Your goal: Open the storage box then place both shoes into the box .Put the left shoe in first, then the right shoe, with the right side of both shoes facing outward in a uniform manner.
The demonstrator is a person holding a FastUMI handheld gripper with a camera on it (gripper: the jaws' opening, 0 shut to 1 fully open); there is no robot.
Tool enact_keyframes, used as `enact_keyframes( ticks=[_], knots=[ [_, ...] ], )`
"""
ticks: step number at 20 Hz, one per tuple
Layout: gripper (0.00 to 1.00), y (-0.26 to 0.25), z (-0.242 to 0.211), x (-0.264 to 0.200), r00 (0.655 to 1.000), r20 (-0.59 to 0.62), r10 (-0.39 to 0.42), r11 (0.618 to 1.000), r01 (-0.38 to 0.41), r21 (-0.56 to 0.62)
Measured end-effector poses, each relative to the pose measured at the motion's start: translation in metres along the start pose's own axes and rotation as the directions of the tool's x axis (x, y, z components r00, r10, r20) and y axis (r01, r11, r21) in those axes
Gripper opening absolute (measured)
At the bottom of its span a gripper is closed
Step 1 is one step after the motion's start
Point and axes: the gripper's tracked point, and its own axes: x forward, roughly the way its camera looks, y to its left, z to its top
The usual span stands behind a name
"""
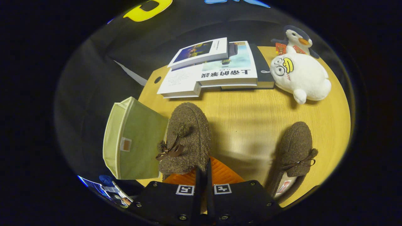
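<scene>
Storage box [135,139] beside held shoe [187,138] (jaws clamped); books [213,69] beyond.

Open run of bare desk [251,119] between the two shoes, from the tool [203,175], fingers pressed close on the heel edge of the left shoe [188,138], out to the books [216,69]. Blocked on one side by the storage box [135,138] touching that shoe. Hemmed on the other by the right shoe [295,150]; beyond, the white plush [301,78] and penguin [296,39].
</scene>
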Motion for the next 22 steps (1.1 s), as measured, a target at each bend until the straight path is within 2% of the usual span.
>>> enact_keyframes(
  ticks=[5,10,15,22],
  knots=[
    [0.08,0.056,0.031,-0.037,0.998,0.027,0.065,0.997,-0.064,-0.031],
    [0.09,0.121,0.052,-0.047,0.992,0.027,0.125,0.988,-0.122,-0.090],
    [0.09,0.182,0.055,-0.028,0.988,-0.010,0.157,0.976,-0.157,-0.149],
    [0.08,0.247,0.037,0.023,0.987,-0.091,0.129,0.966,-0.146,-0.213]
  ],
)
